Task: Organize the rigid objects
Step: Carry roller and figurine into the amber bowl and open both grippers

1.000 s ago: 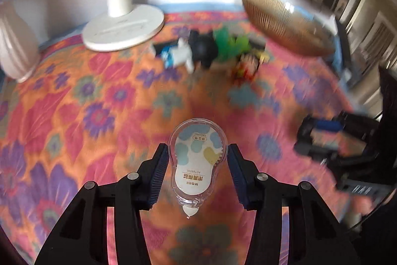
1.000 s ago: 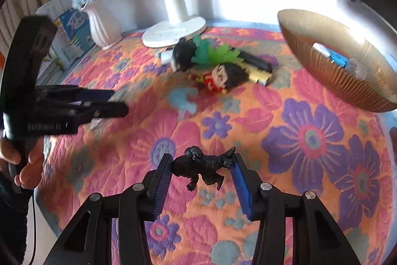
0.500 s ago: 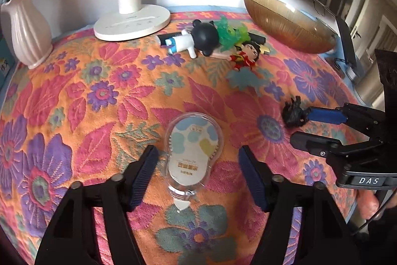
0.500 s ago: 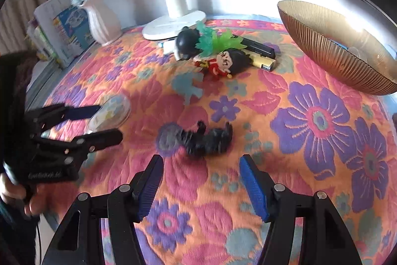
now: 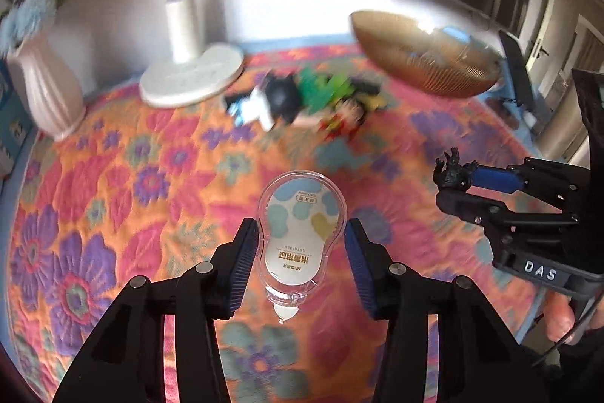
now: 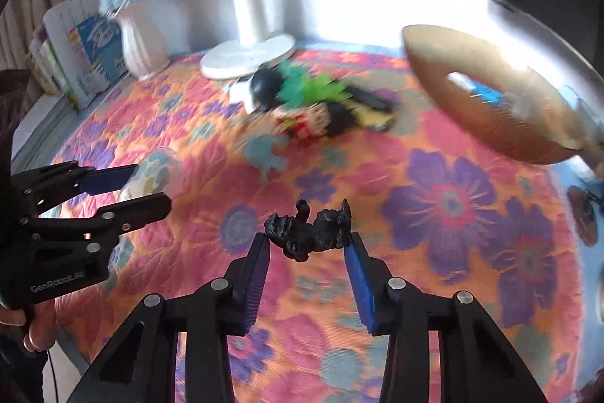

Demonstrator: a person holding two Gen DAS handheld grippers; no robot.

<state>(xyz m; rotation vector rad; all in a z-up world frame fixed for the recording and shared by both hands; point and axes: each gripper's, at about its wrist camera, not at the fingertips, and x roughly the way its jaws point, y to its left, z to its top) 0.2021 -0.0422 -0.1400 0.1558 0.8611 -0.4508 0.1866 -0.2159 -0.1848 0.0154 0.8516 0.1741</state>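
Note:
A clear correction tape dispenser (image 5: 300, 214) with a pastel label sits between the blue pads of my left gripper (image 5: 300, 252). The jaws are closing and the pads press its sides. It stays sharp while the floral cloth (image 5: 113, 214) blurs beneath it. My right gripper (image 6: 307, 252) is closing too, its pads pinching a small black figurine (image 6: 309, 233) held above the cloth. From the left wrist view the right gripper (image 5: 456, 184) and the figurine (image 5: 451, 170) show at the right. The right wrist view has the left gripper (image 6: 139, 184) with the tape (image 6: 154, 176) at the left.
A gold ribbed bowl (image 6: 483, 108) with a few items inside stands at the back right. A pile of toys (image 6: 302, 101) lies at the back centre, by a white lamp base (image 5: 192, 78). A white vase (image 5: 45, 93) and books (image 6: 75, 55) stand at the left.
Half a second ago both grippers stood wide with the tape and the figurine lying on the cloth. Now both have closed on them and lifted them slightly.

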